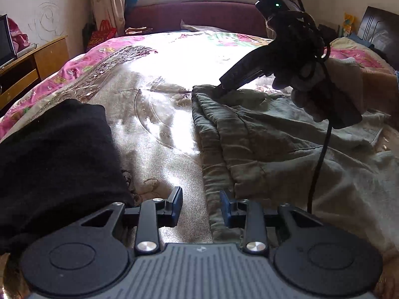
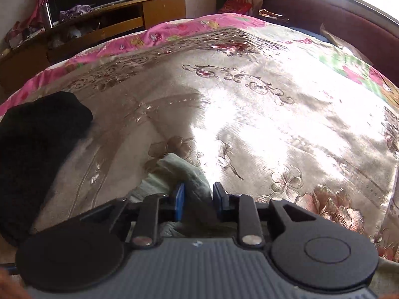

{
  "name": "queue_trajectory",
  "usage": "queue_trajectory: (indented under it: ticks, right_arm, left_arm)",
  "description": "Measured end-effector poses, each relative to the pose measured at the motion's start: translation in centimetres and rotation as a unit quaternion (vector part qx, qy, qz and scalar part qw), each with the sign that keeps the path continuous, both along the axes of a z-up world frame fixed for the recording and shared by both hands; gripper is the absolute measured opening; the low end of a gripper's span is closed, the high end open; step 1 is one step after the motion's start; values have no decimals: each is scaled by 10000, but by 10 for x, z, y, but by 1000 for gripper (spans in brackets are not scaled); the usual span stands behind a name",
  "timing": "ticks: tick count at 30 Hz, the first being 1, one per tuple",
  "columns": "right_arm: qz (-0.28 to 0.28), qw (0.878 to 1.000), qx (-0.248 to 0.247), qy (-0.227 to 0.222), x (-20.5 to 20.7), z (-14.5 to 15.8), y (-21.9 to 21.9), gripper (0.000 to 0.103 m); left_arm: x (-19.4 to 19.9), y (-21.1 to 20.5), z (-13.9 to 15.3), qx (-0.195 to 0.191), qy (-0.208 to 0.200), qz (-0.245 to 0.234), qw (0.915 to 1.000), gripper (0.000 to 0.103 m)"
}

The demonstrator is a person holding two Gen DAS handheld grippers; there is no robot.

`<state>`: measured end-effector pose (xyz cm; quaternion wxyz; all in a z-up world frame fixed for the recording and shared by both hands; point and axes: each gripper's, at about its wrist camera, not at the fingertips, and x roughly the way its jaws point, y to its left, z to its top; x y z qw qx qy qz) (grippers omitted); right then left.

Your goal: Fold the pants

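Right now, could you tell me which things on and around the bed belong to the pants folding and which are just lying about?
Part of the job:
- grey-green pants, spread on the bed cover
- left tongs, at the pants' near edge
- right tongs, with a fold of the pants between them

Just lying about:
- black garment
- wooden cabinet
- red bag

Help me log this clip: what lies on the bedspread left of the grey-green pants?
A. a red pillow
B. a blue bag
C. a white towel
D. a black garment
D: in the left wrist view a black garment lies on the bedspread, across a bare strip from the grey-green pants.
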<state>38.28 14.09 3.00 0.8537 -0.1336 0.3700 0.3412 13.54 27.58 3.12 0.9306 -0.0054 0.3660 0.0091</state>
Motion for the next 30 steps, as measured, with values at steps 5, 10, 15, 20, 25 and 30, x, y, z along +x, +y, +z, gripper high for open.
queue_trajectory:
  ticks: [5, 10, 15, 20, 25, 30]
  right_arm:
    - [-91, 9996, -215, -171, 14, 21, -65, 34]
    - [-307, 9977, -597, 53, 40, 14, -133, 34]
    - [-179, 9912, -1284, 280, 59, 0, -173, 34]
    - [154, 9843, -1672, 539, 73, -12, -184, 39]
    - [534, 9781, -1838, 815, 89, -20, -183, 44]
    - [566, 9801, -1676, 902, 95, -26, -186, 51]
  left_arm:
    - [51, 4, 15, 158, -266, -413, 9987, 52]
    - [116, -5, 16, 577, -306, -843, 9943, 57]
    - [171, -12, 10, 1021, -3, -1304, 9862, 59]
    - [209, -13, 5, 1229, 459, -1742, 9759, 63]
    - [238, -10, 3, 1293, 776, -2077, 9665, 67]
    - [262, -7, -8, 996, 1184, -2269, 9616, 72]
